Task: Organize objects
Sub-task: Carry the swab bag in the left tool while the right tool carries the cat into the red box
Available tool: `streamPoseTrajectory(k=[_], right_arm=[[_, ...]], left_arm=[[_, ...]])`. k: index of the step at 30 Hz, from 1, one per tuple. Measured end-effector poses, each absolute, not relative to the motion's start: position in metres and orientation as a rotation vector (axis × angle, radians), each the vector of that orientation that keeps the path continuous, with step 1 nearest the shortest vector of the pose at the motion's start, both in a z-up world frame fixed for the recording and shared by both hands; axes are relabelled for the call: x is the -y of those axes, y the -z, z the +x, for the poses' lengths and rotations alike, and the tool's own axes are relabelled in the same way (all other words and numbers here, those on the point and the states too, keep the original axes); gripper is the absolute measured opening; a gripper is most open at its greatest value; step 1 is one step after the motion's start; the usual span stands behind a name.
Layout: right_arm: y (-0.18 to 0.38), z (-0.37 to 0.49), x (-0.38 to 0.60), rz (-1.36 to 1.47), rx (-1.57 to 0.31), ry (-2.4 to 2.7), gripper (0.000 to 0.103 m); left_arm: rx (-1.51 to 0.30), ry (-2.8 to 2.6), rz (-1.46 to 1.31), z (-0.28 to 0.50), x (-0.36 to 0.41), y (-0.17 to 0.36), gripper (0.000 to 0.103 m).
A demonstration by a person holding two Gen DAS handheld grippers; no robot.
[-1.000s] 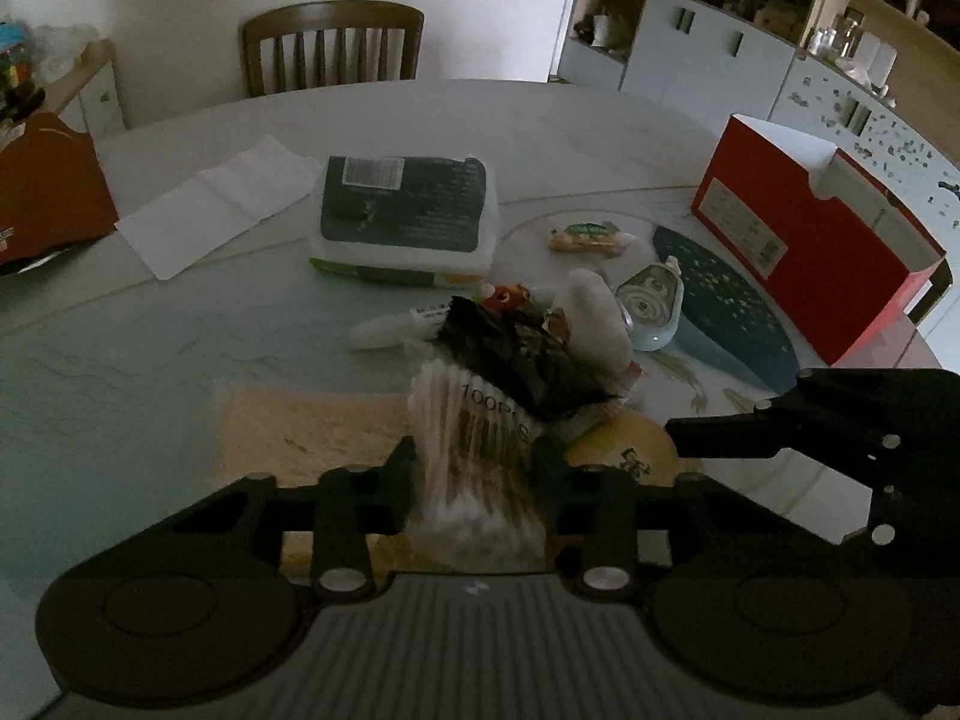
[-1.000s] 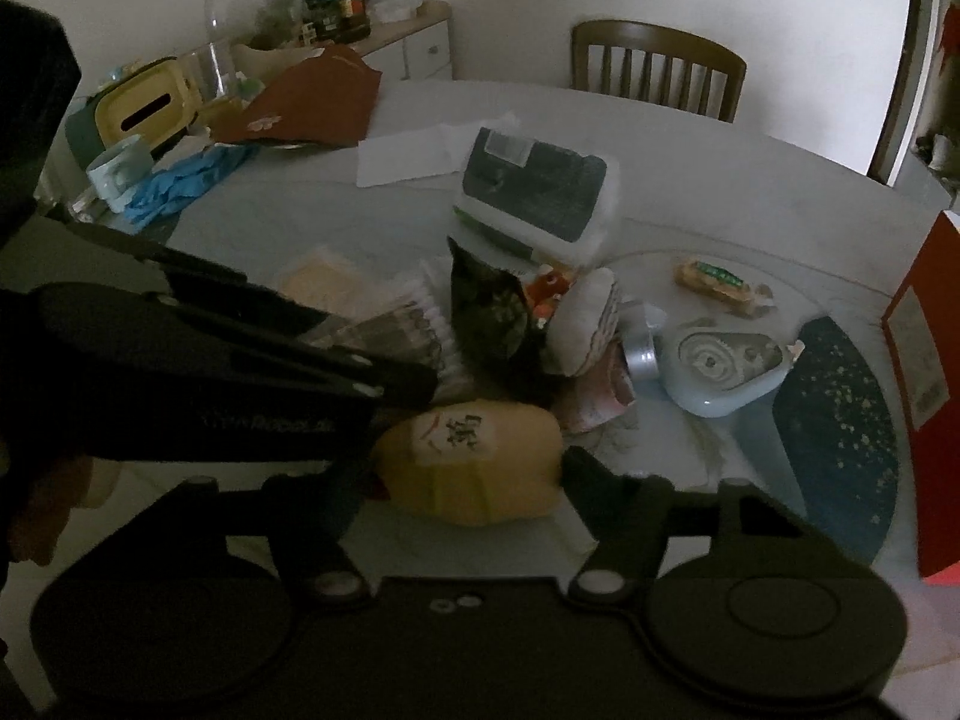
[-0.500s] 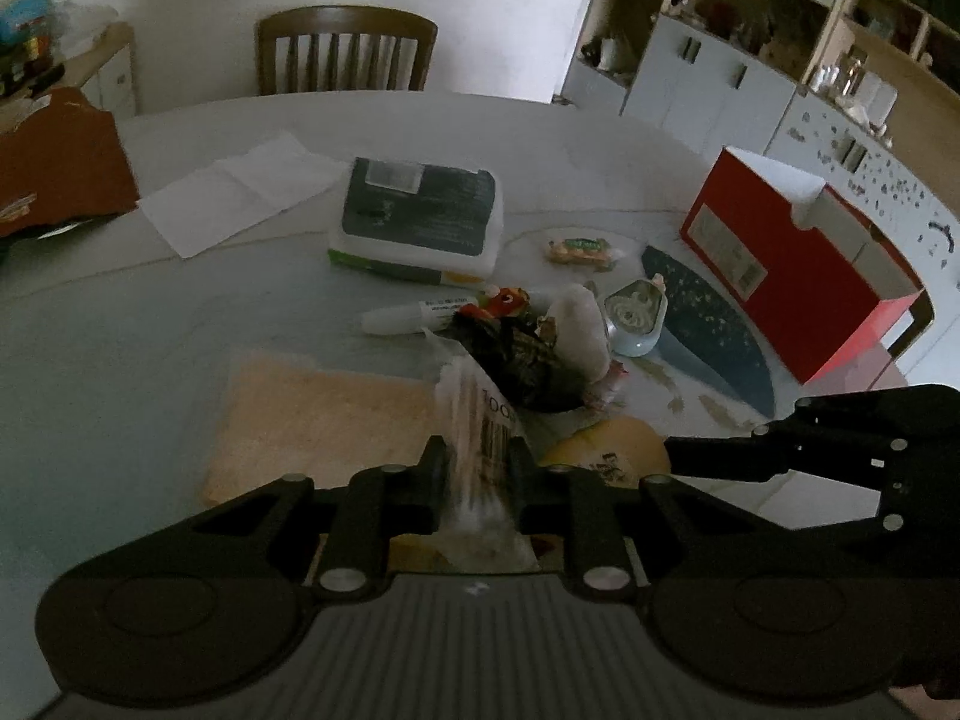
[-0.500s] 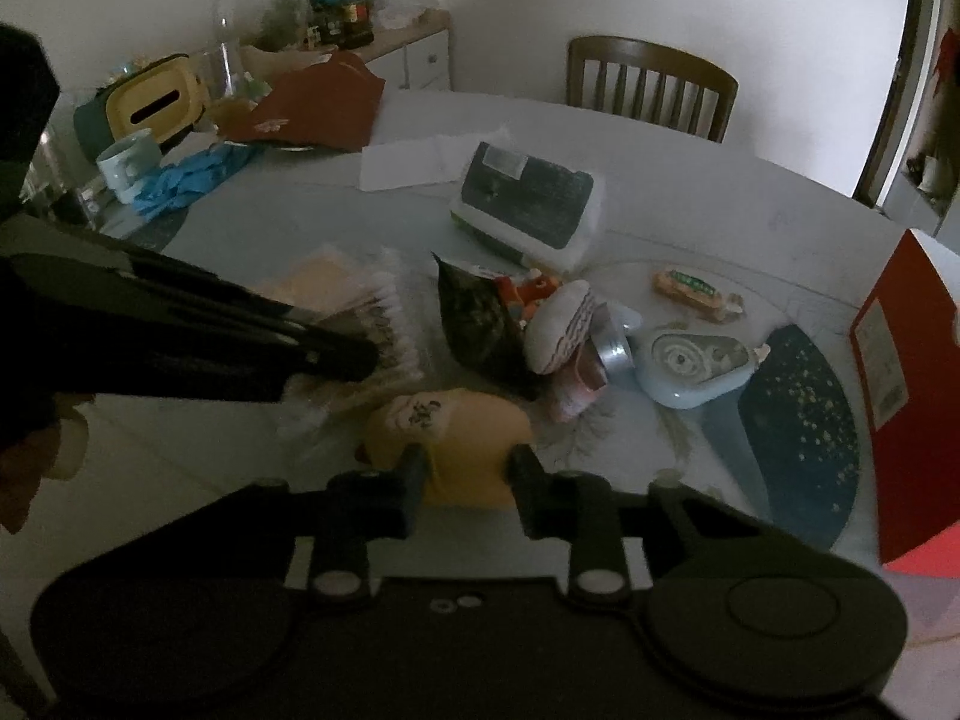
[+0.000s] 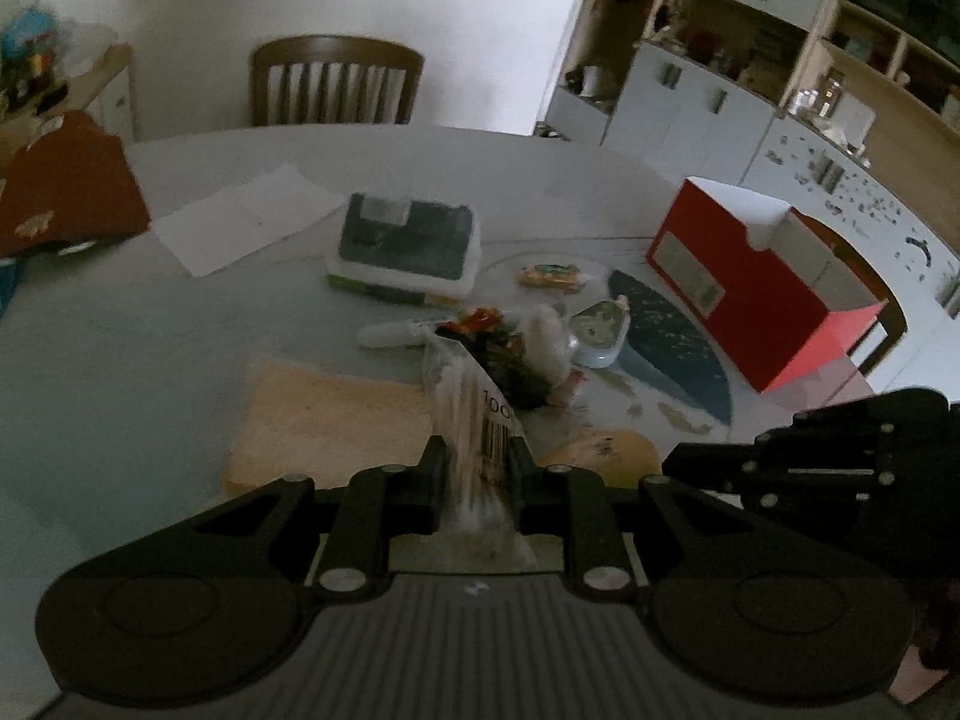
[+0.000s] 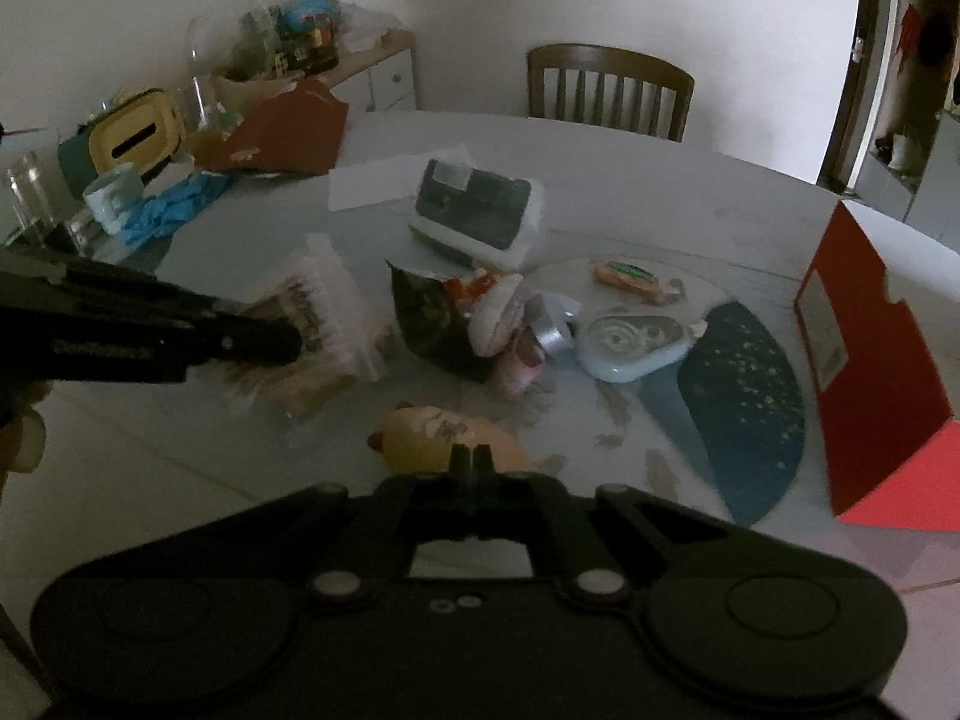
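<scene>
My left claw is clamped on the clear plastic packet of cotton swabs, holding it just above the round pale marble tabletop, over the middle of the near edge. My right claw has just been closing and now stands fully pinched; whether it nips a thin edge of the yellow rounded pouch with dark characters or nothing at all I cannot tell, since the pouch sits right at the tips.

I judge this the pick-up step of the tidying: both items go to the open red cardboard box at the tabletop's right edge. Next I must carry the packet clear of the crumpled wrapper pile.

Readable writing: "100" above a barcode on the packet; the pouch's characters are too blurred.
</scene>
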State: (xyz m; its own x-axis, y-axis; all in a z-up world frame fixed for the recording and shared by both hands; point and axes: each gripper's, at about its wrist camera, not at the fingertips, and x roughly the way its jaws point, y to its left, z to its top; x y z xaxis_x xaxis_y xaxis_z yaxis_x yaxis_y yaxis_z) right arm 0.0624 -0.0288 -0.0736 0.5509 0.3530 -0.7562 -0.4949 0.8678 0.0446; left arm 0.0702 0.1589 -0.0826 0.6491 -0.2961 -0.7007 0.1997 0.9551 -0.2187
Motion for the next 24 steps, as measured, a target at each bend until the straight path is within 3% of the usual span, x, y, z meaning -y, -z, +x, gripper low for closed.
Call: streamPoseTrajectory(k=[4, 6, 9, 10, 11, 22, 24], right_arm=[[0.074, 0.061, 0.035, -0.17, -0.862, -0.52, 0.002], [0.075, 0.063, 0.036, -0.176, -0.866, -0.528, 0.008], [0.078, 0.068, 0.037, -0.176, -0.877, -0.53, 0.044], [0.079, 0.07, 0.038, -0.167, -0.875, -0.537, 0.064], [0.079, 0.071, 0.04, -0.151, -0.867, -0.55, 0.072], [0.111, 0.089, 0.014, -0.21, -0.913, -0.608, 0.072], [0.113, 0.089, 0.012, -0.226, -0.905, -0.603, 0.066]], left_arm=[[-0.818, 0.289, -0.132, 0.068, -0.157, 0.082, 0.02], [-0.822, 0.294, -0.131, 0.065, -0.157, 0.083, 0.02], [-0.826, 0.296, -0.127, 0.064, -0.156, 0.084, 0.02], [-0.827, 0.296, -0.129, 0.063, -0.157, 0.084, 0.02], [-0.829, 0.296, -0.129, 0.063, -0.157, 0.084, 0.02], [-0.855, 0.293, -0.105, 0.057, -0.158, 0.083, 0.02], [-0.854, 0.297, -0.098, 0.056, -0.157, 0.082, 0.02]])
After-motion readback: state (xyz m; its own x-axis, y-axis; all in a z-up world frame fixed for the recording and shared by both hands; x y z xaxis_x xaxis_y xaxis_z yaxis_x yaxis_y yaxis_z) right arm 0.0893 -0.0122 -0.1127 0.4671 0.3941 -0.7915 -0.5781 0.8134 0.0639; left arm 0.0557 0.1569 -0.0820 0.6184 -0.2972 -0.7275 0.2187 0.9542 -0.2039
